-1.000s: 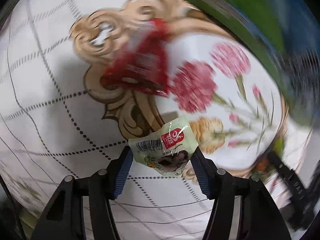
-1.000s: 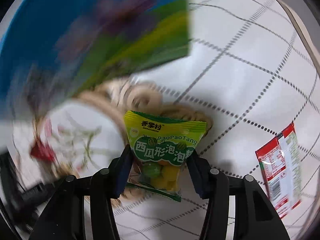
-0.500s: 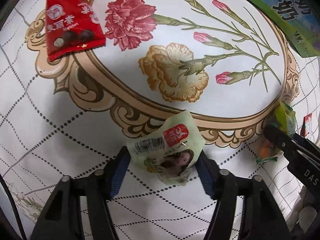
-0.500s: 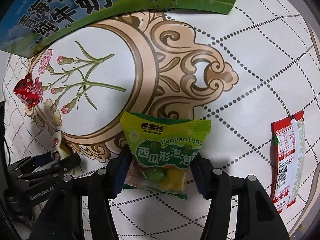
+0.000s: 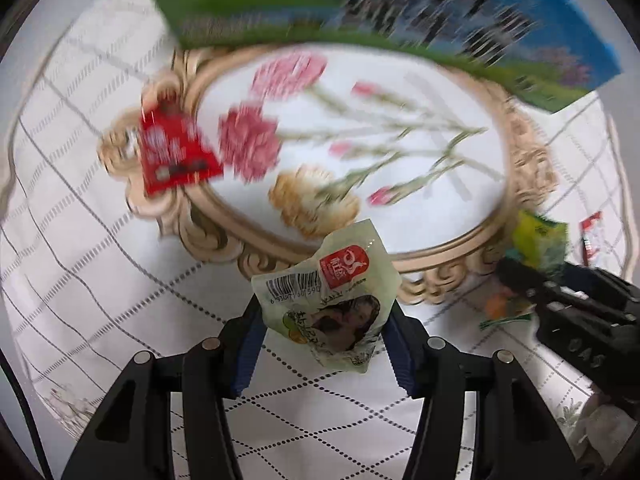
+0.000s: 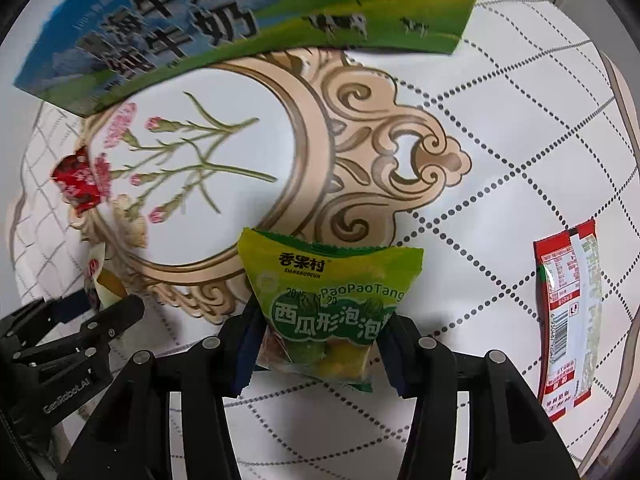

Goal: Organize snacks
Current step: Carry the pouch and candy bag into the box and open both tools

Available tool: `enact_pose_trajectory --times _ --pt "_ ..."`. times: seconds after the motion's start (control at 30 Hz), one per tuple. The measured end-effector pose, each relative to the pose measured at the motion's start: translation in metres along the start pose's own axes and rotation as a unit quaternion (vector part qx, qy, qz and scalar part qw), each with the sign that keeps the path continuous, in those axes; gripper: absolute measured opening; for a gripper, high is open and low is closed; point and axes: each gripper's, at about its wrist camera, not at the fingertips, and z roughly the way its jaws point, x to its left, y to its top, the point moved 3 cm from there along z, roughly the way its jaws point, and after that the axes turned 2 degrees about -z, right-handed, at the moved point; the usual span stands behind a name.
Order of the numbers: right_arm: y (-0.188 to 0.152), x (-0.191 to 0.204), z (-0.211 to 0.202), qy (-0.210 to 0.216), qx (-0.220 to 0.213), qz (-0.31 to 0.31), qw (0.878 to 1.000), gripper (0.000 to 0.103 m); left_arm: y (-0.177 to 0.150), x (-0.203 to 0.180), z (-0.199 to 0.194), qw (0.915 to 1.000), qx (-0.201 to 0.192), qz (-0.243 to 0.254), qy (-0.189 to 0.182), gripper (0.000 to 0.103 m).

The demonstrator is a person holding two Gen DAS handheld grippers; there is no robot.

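Observation:
My left gripper (image 5: 324, 320) is shut on a pale green snack packet (image 5: 330, 300) with a red logo, held above the tablecloth. My right gripper (image 6: 320, 332) is shut on a yellow-green candy bag (image 6: 328, 304), also held off the cloth. Each gripper shows in the other's view: the right gripper (image 5: 516, 280) with its bag at the right, the left gripper (image 6: 120, 304) with its packet at the lower left. A red snack packet (image 5: 172, 152) lies on the ornate frame print; it also shows in the right wrist view (image 6: 78, 180).
A blue and green milk carton box (image 6: 224, 20) stands at the back of the table; it is blurred in the left wrist view (image 5: 400, 20). A red and white sachet (image 6: 568, 336) lies flat on the right. The flower-print tablecloth (image 6: 500, 140) covers the table.
Both grippers have kept hold of their packets. The left view has swung back and is blurred, with the box and red packet more central. The right gripper has shifted slightly closer to the box.

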Motion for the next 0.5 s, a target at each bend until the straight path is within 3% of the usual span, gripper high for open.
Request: enact_pose_trajectory --times 0.3,0.5 --pt "0.013 0.020 -0.065 0.051 -0.051 -0.011 0.997 0.054 0.038 -0.013 -0.096 0.9961 -0.068 -0.001 -0.055 0.052" --pt "0.061 0.021 -0.136 0.084 -0.111 -0.008 0.990 0.054 0.090 0.009 -0.157 0.9904 -0.114 0.002 -0.078 0.052"
